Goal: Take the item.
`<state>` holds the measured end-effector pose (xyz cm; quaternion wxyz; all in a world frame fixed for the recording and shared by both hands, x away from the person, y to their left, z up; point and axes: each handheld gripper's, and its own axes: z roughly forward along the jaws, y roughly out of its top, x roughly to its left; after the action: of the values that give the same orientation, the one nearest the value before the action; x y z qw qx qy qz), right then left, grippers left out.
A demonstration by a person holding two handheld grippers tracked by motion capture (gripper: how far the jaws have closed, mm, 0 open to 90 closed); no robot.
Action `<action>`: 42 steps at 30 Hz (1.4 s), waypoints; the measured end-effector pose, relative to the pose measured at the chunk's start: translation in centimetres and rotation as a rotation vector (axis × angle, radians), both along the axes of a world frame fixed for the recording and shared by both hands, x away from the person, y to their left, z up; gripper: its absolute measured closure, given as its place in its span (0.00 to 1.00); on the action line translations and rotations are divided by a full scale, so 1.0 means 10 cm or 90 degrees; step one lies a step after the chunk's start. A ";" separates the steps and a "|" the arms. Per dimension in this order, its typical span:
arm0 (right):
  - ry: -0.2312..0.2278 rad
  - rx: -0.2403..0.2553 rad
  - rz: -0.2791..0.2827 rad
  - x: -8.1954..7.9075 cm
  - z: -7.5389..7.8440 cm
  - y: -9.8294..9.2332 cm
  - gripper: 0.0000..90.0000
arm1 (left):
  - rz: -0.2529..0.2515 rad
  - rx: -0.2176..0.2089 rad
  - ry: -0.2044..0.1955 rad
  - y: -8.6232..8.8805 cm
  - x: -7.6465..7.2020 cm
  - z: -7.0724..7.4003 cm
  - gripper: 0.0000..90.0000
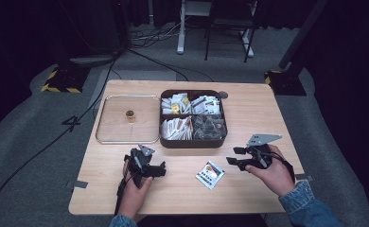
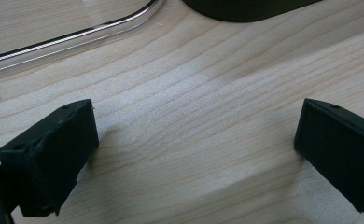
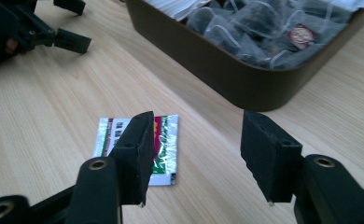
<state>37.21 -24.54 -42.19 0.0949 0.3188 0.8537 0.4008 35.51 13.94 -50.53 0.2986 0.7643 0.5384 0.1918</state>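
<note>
1. High view: a wooden counter carries a dark brown tray with four compartments of sachets and tea bags. Just left of the tray, touching or nearly so, lies a clear lid with a small gold knob. A lone foil sachet lies flat on the counter in front of the tray, between the two hands. The left claw, held in the left hand, has its jaws spread and points toward the sachet. The right claw, held in the right hand, also has its jaws spread and sits just right of the sachet
2. Left gripper view: the left claw stands wide apart over bare wood, gripping nothing; the lid's edge and the tray's wall lie beyond
3. Right gripper view: the right claw is spread and empty; the sachet lies flat behind its left jaw, partly hidden, near the tray. The left claw shows at upper left
</note>
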 end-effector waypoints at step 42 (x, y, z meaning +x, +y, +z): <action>-0.012 -0.062 -0.083 0.32 -0.76 -0.78 0.26 | -0.017 0.000 0.000 0.03 0.00 0.00 0.00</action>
<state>40.40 -32.33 -49.79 0.1439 0.3653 0.8485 0.3549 35.47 14.20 -50.53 0.3012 0.7713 0.5284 0.1878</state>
